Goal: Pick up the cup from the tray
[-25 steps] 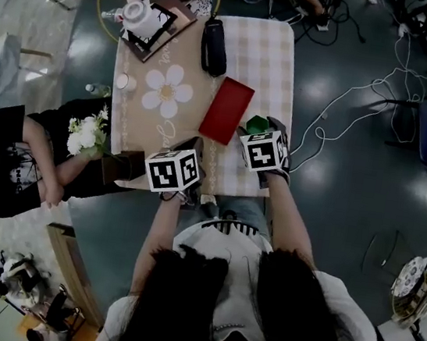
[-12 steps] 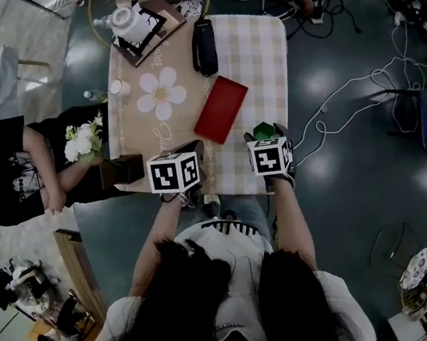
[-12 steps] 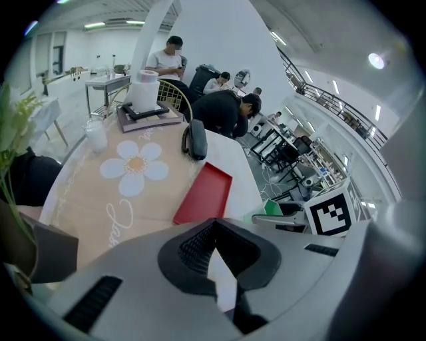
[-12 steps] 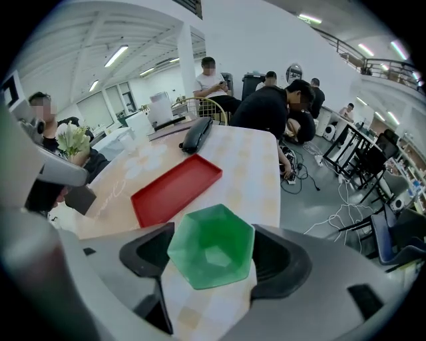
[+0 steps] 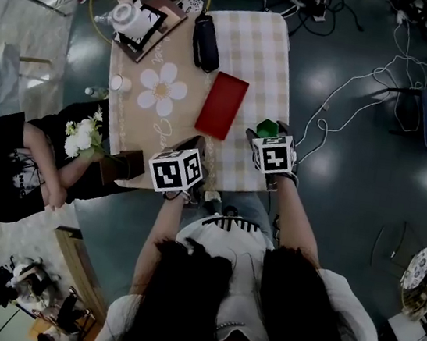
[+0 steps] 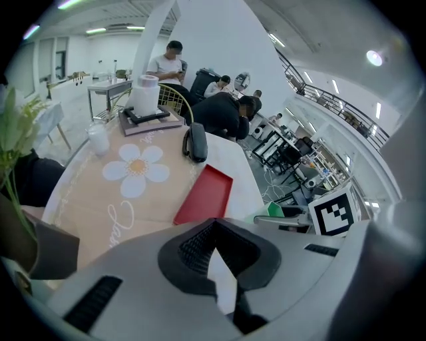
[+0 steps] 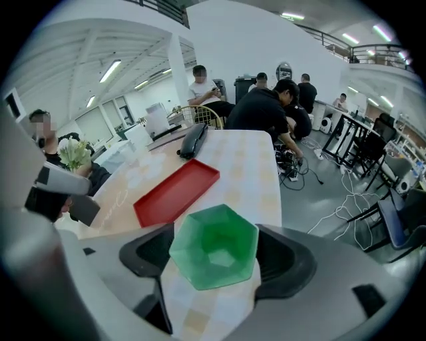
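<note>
Still grips the green cup [image 7: 213, 245] between the right gripper [image 7: 214, 256] jaws, beside the red tray [image 7: 176, 192]; keeps the left gripper [image 6: 216, 258] unchanged, jaws pressed together, empty.

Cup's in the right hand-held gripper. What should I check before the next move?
1. Green cup seated between the right hand-held gripper jaws: ok, gripped on both sides.
2. Cup off the red tray: ok, the tray lies empty on the table.
3. Cup contents: ok, it looks empty inside.
4. Left hand-held gripper out of the way: ok, shut, holding nothing.
5. Grip firmness: cannot tell.
</note>
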`<state>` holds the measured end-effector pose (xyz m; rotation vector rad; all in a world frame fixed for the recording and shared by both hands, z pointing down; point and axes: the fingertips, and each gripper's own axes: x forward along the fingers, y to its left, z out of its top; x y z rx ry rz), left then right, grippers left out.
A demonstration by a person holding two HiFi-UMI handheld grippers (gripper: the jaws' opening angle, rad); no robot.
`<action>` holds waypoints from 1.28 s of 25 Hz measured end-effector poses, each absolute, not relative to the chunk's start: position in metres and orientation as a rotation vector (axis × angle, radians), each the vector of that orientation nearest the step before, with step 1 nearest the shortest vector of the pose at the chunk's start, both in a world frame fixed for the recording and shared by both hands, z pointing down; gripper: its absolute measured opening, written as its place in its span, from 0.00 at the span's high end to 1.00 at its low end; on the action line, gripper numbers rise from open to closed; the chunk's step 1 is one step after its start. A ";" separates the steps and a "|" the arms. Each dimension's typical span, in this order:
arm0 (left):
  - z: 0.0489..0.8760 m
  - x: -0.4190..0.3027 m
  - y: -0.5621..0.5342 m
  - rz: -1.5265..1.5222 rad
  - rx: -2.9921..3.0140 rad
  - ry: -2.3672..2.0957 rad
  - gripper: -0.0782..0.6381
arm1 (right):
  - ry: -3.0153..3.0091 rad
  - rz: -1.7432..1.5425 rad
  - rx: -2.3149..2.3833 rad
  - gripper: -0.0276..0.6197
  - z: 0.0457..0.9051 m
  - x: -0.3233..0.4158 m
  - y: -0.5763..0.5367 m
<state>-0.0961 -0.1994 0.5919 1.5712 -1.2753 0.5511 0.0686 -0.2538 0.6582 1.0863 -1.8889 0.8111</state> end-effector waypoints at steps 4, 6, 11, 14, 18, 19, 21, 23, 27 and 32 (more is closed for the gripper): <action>0.592 -0.101 -0.198 0.528 1.562 -1.286 0.88 | -1.914 0.831 1.059 0.39 0.657 0.064 -0.252; 0.591 -0.101 -0.196 0.530 1.571 -1.285 0.88 | -1.923 0.828 1.073 0.39 0.652 0.066 -0.252; 0.587 -0.099 -0.189 0.517 1.593 -1.279 0.88 | -1.985 0.827 1.126 0.39 0.621 0.068 -0.256; 0.578 -0.097 -0.189 0.495 1.622 -1.284 0.88 | -2.021 0.816 1.174 0.39 0.600 0.071 -0.256; 0.567 -0.100 -0.190 0.453 1.655 -1.296 0.88 | -2.084 0.798 1.209 0.40 0.574 0.068 -0.249; 0.564 -0.101 -0.189 0.441 1.660 -1.300 0.88 | -2.110 0.804 1.209 0.40 0.568 0.065 -0.246; 0.557 -0.101 -0.187 0.419 1.677 -1.304 0.88 | -2.154 0.815 1.222 0.40 0.555 0.062 -0.240; 0.553 -0.102 -0.182 0.414 1.698 -1.309 0.88 | -2.172 0.801 1.256 0.41 0.545 0.062 -0.236; 0.545 -0.106 -0.174 0.392 1.738 -1.321 0.88 | -2.157 0.744 1.351 0.60 0.530 0.065 -0.227; 0.535 -0.113 -0.163 0.348 1.765 -1.336 0.88 | -2.129 0.711 1.459 0.85 0.517 0.067 -0.213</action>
